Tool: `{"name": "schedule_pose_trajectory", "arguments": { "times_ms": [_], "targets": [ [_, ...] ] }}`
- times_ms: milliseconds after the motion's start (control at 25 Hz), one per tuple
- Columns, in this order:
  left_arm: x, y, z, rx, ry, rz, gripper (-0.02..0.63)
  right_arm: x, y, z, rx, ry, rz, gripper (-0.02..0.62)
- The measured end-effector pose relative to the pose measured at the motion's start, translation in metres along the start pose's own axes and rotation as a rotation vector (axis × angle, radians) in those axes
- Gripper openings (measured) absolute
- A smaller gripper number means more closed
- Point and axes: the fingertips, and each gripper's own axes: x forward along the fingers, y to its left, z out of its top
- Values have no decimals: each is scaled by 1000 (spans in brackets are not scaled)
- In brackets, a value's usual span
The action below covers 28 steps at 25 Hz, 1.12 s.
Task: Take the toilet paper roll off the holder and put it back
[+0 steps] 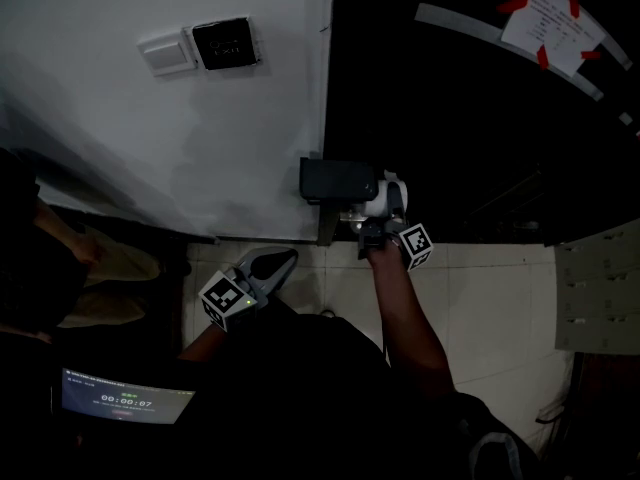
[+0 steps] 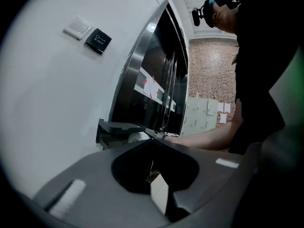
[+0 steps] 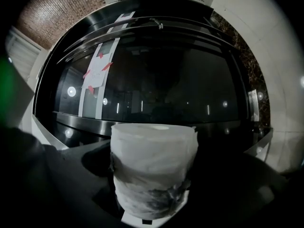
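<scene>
Nearest the person, bottom left of the head view: a lit screen, text too small to read. Left gripper sits low over the tiled floor, well short of the wall. Its jaws are together at the tips with nothing in them, as the left gripper view confirms.

The right forearm reaches forward to the right gripper, which is up at the wall fixture. Its jaws stand wide and are clamped on the toilet paper roll. In the right gripper view the roll fills the gap between them, and its wrap is crumpled and scuffed low down.

In the head view the roll touches the right end of the holder, a dark box mounted at the edge of the white wall. Whether the roll is seated on the holder or only held against it cannot be told.

Further up the wall are a white switch plate and, just beside it, a dark exit button plate.

Right of the wall edge is a dark glass door, with a paper sheet fixed to it by red tape. Grey lockers are at the far right.
</scene>
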Motion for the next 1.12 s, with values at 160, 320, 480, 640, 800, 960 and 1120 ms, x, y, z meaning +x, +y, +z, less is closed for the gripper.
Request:
{"name": "schedule_pose_trajectory", "arguments": {
  "times_ms": [160, 320, 480, 640, 800, 960, 1120],
  "targets": [
    [-1, -1, -1, 0, -3, -3, 3, 1, -1, -25, -1, 41, -8, 456],
    [-5, 0, -1, 1, -4, 1, 3, 0, -3, -59, 3, 90, -29, 456],
    [-11, 0, 0, -8, 0, 12, 3, 1, 0, -91, 11, 125, -25, 456],
    [-15, 0, 0, -8, 1, 18, 3, -1, 5, -116, -6, 119, -22, 456],
    [-17, 0, 0, -8, 0, 20, 3, -4, 4, -126, -11, 79, -27, 457],
    [-19, 1, -3, -8, -1, 23, 3, -5, 3, -129, 5, 118, -18, 457],
    [-18, 3, -4, -11, -6, 24, 3, -7, 3, -130, 15, 167, 4, 459]
  ]
}}
